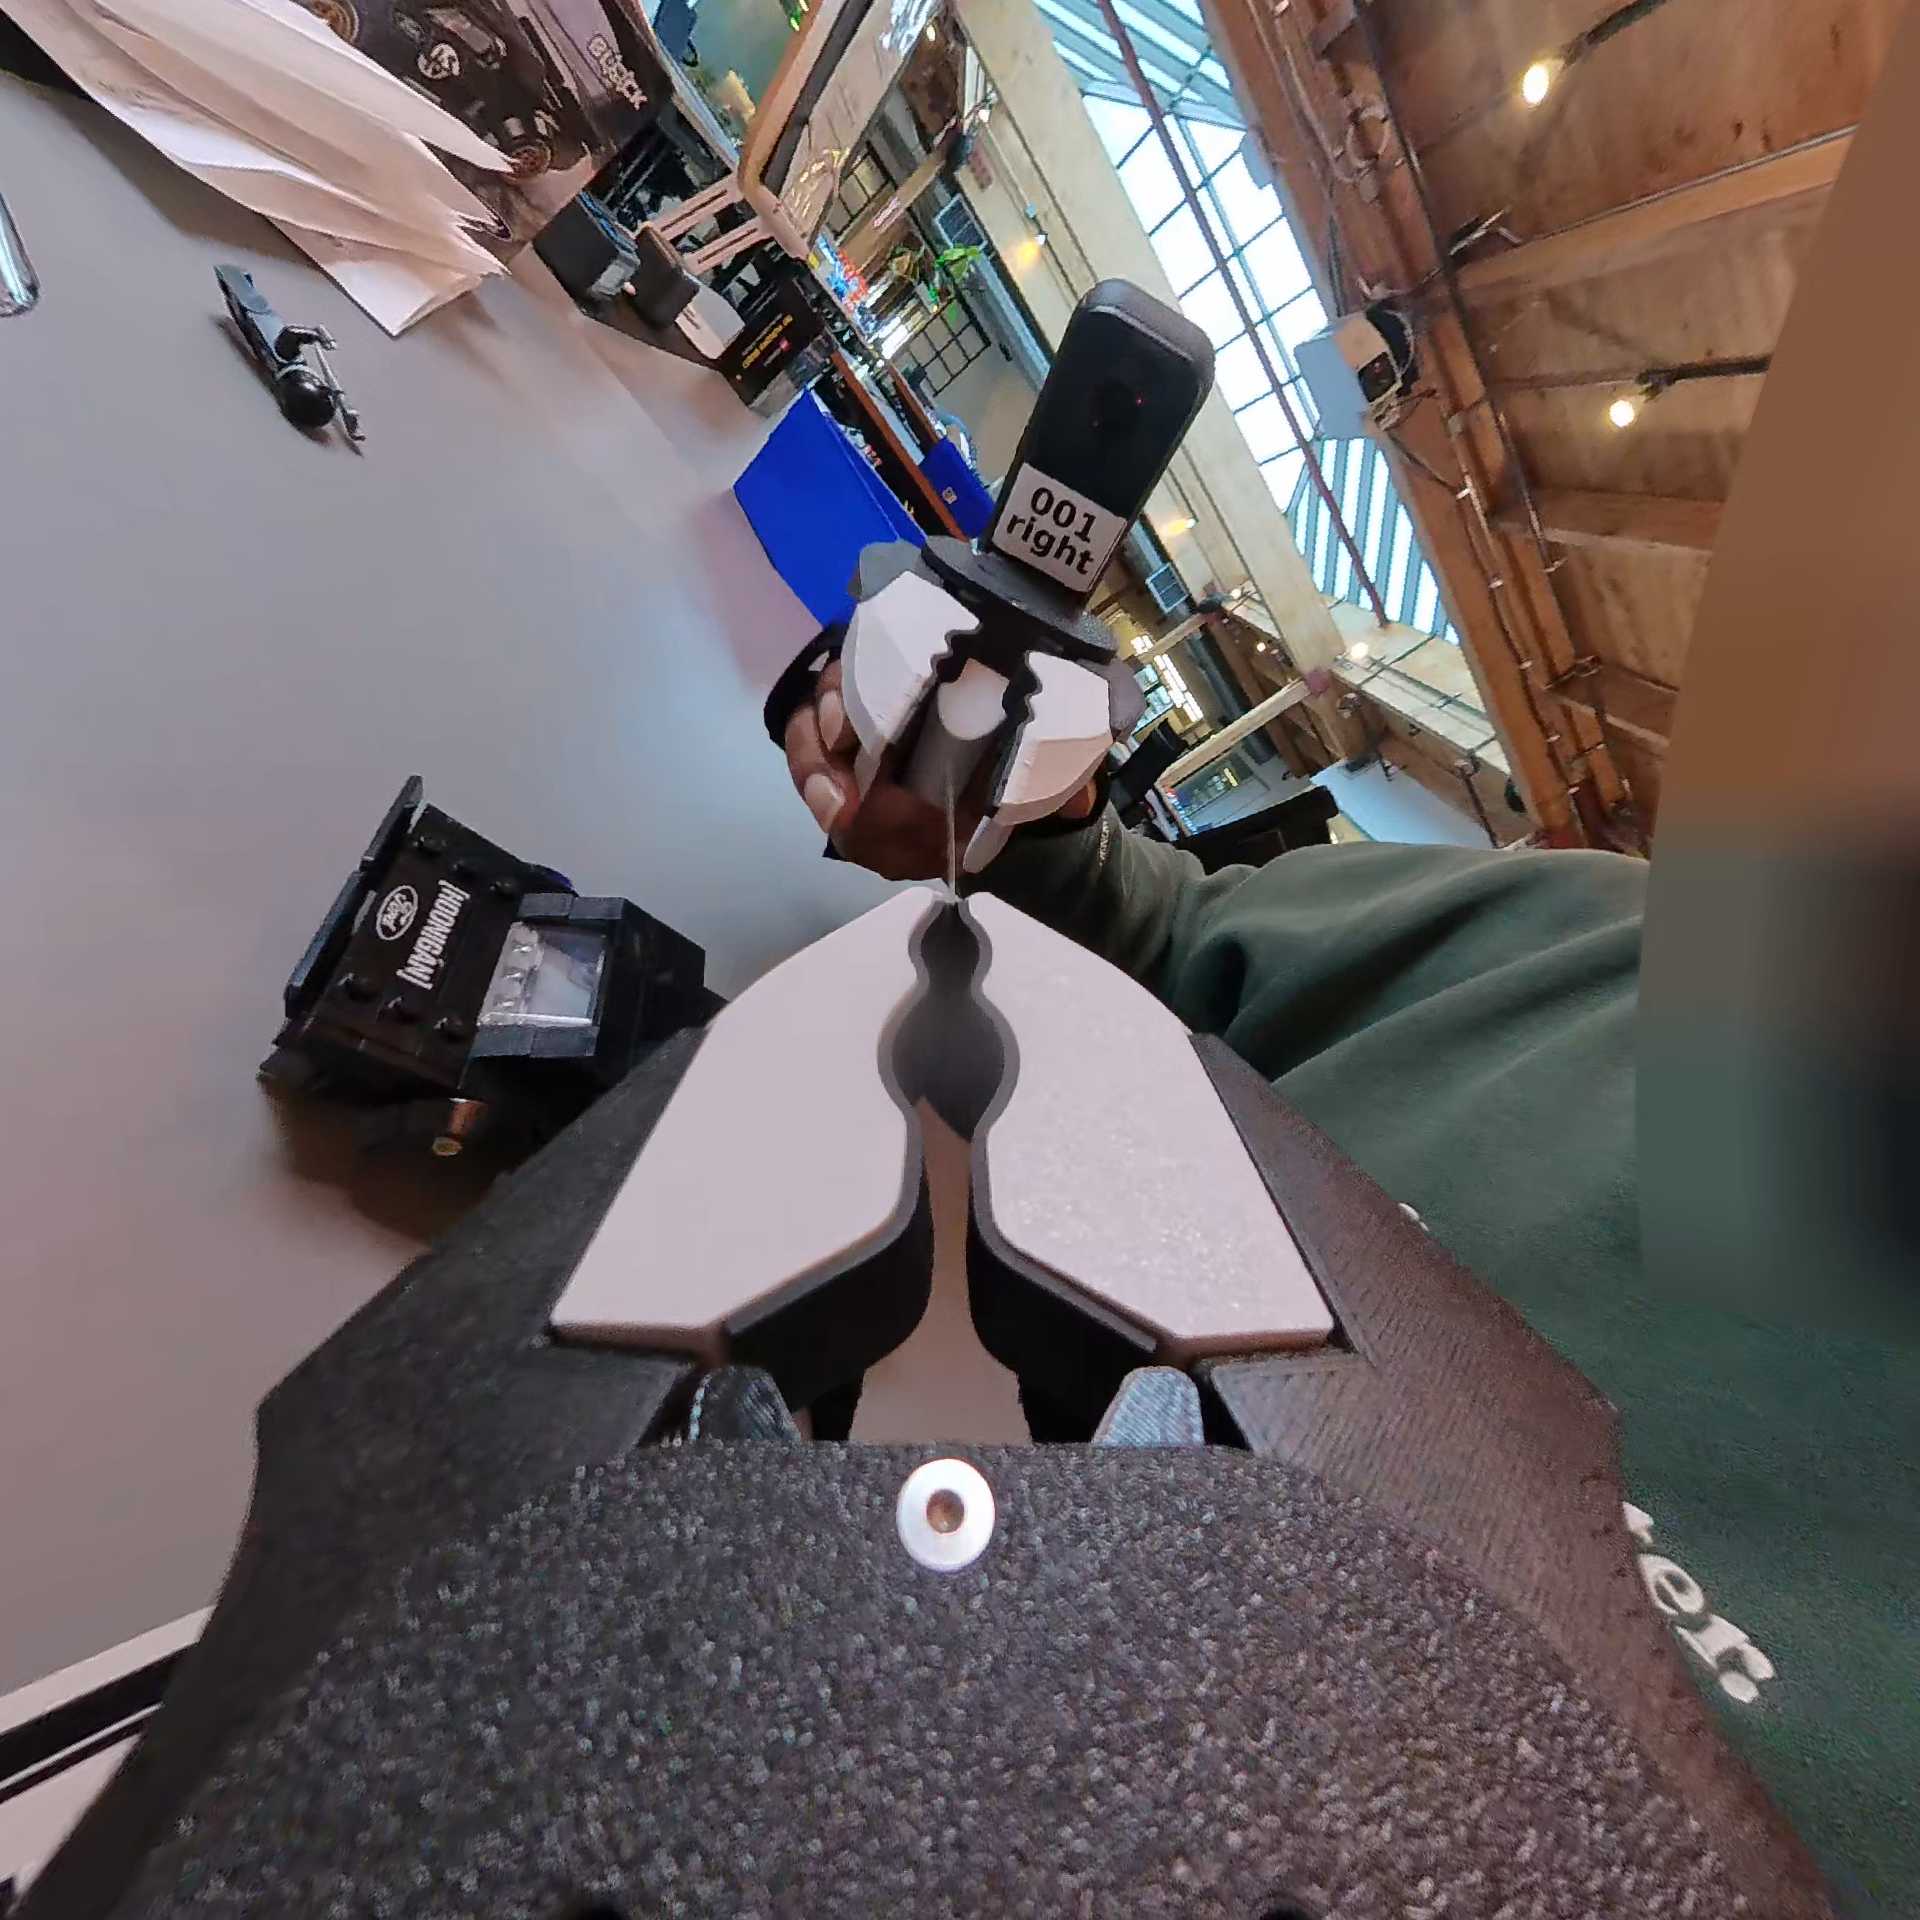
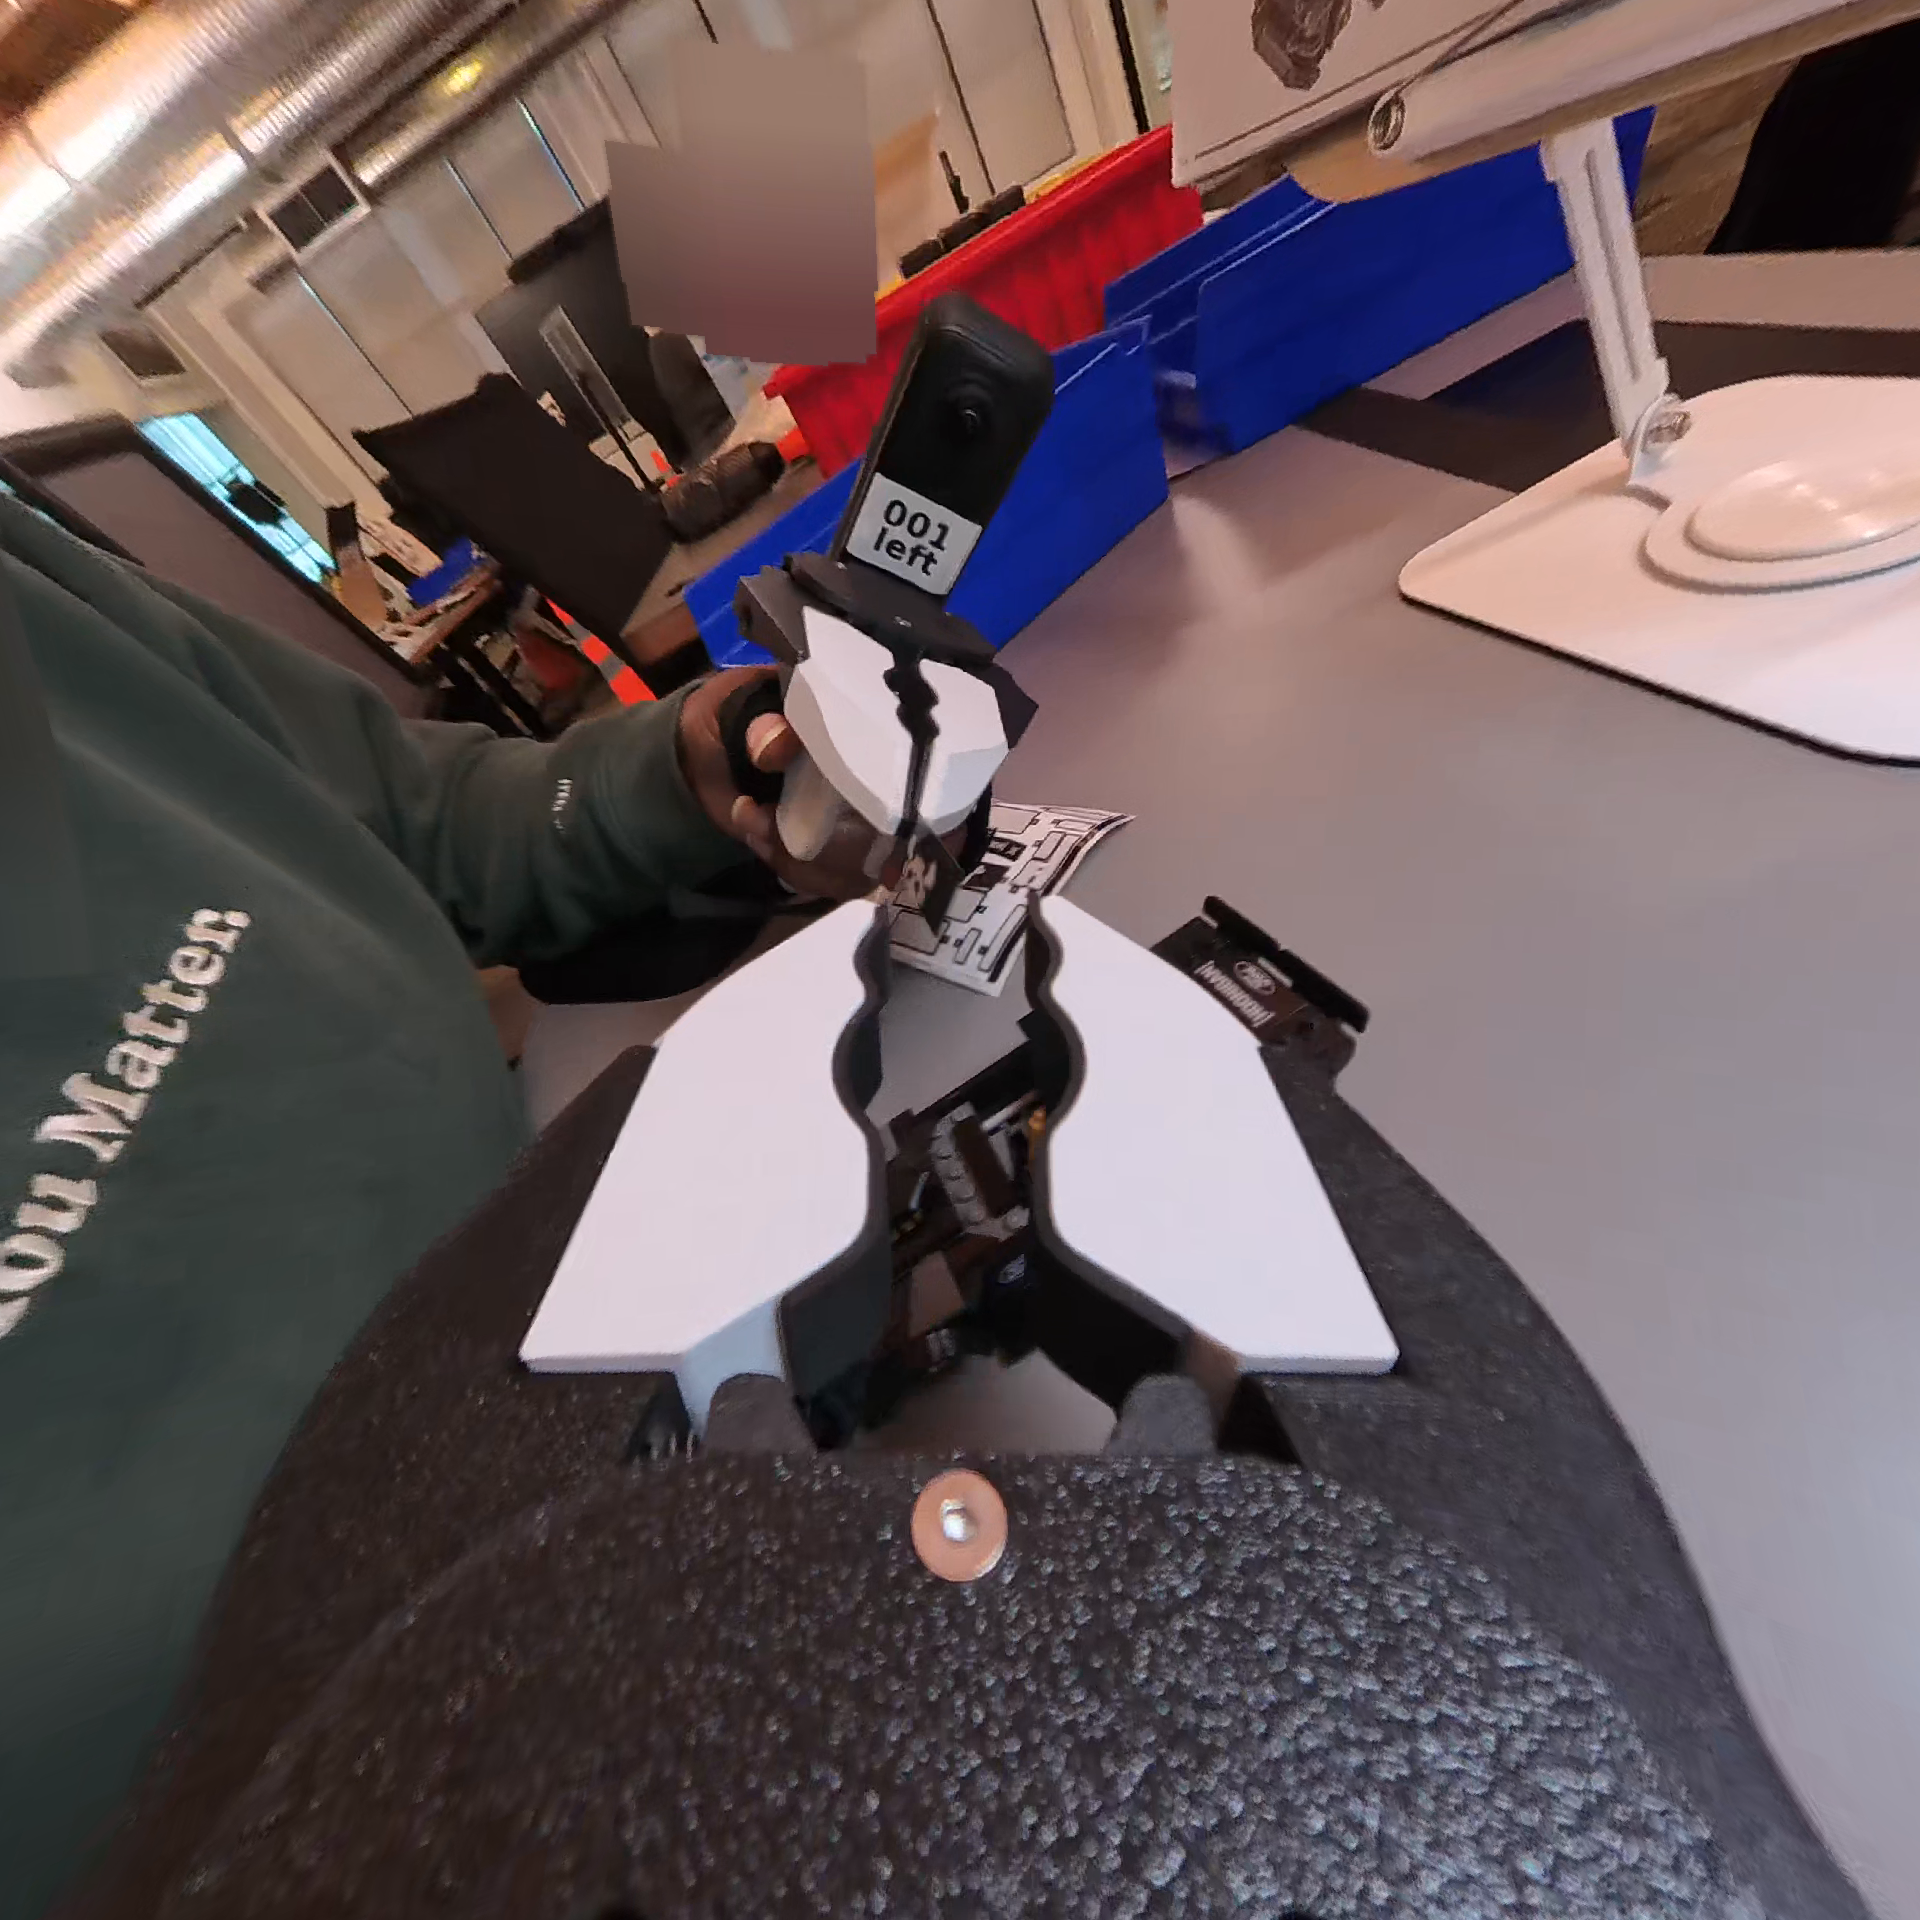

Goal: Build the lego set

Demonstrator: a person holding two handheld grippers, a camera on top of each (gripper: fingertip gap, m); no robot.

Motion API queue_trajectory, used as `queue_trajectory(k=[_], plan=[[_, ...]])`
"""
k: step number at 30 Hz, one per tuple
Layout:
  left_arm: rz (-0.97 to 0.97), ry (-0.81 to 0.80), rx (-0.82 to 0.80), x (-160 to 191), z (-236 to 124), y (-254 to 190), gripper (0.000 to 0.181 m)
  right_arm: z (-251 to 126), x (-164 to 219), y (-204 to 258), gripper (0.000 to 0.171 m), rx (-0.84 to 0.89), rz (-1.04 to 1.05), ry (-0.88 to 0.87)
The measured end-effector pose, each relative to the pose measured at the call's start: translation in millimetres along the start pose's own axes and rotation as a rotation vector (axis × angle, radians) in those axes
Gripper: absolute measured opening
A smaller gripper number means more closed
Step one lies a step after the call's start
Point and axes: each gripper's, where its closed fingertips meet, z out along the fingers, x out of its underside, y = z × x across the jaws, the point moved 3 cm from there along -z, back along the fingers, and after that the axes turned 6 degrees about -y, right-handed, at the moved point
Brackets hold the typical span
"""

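Two hand-held grippers [image 1: 948,906] [image 2: 961,925] w/ sticker [image 2: 925,883]

Black lego car [image 2: 966,1174] — mostly hidden behind right gripper [image 2: 956,935] fingers.

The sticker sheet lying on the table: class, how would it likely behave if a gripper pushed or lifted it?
The sticker sheet looks thin and flat, so probably floppy and light. On the smooth table it would likely slide, and its far corner curls up slightly already.

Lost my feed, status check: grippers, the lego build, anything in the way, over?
Left gripper shut on a small sticker. Right gripper open, tips near it. Black lego car on the grey table. Nothing in the way.
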Motion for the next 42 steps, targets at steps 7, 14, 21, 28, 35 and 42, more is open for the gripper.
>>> queue_trajectory(k=[7, 14, 21, 28, 35, 42], plan=[[-0.03, 0.004, 0.0, 3.6, 1.0, 3.7, 0.001, 3.9, 2.4, 0.7, 0.01, -0.04, 0.198, 0.008], [-0.032, 0.006, -0.009, 4.9, 0.4, 6.4, 0.0, 6.5, 8.1, -4.6, 0.003, -0.019, 0.207, 0.029], [-0.034, 0.016, -0.031, 6.7, -0.2, 10.1, 0.0, 7.1, 10.7, -7.0, 0.0, 0.0, 0.241, 0.039], [0.017, 0.044, -0.092, 6.2, -5.0, 14.6, 0.018, 12.7, 14.9, -9.1, 0.0, 0.066, 0.502, 0.11], [0.142, 0.099, -0.09, 9.4, -8.2, 5.5, 0.027, 15.1, 15.6, -0.1, 0.0, 0.065, 0.619, 0.169], [0.12, 0.214, -0.066, 15.2, -13.2, -9.0, 0.074, 11.7, 11.2, 12.3, 0.0, 0.058, 0.554, 0.175]])
